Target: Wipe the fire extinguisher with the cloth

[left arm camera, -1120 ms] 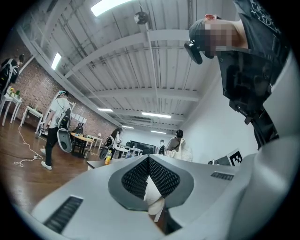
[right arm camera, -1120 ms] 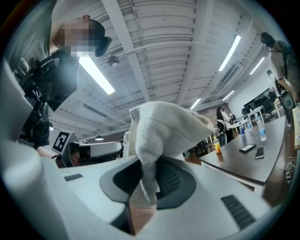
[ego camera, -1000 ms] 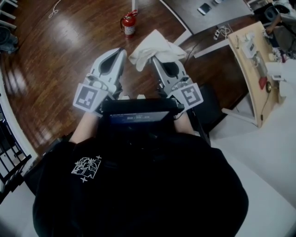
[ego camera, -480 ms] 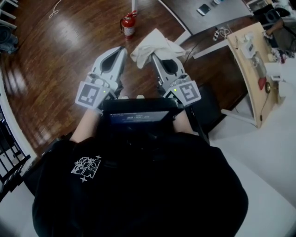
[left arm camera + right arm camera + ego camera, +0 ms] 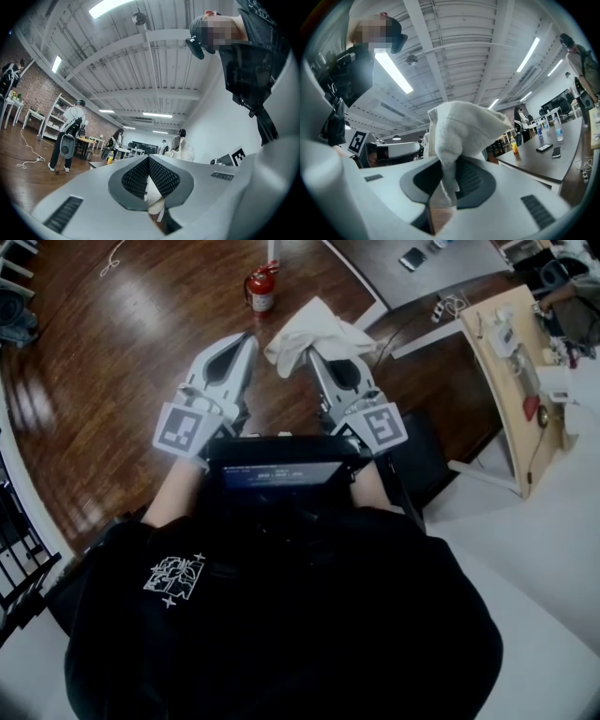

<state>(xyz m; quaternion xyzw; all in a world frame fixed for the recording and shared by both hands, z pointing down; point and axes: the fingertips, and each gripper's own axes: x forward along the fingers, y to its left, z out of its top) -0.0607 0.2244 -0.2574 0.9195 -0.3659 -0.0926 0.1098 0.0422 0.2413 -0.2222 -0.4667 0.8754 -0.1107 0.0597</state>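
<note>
Dark wooden flooring (image 5: 122,362) is spreading out under the person, and a single red fire extinguisher (image 5: 262,289) is standing upright on it, ahead of both tongs and well apart from their tips, a little nearer the left pair's line. Over the last second almost nothing is changing. Both tongs are holding their station side by side, only drifting a touch, and the gap to the extinguisher is staying as it was. By my reckoning the wiping is not yet starting and the approach is still to come. The right tongs (image 5: 317,360) are pinching shut on the one white cloth (image 5: 314,329), which is bunching up above and beyond their tips. The left tongs (image 5: 247,339) are sitting with jaws pressed together at the tips, gripping nothing I can make out. Counting up: one extinguisher, one cloth, two tongs.
</note>
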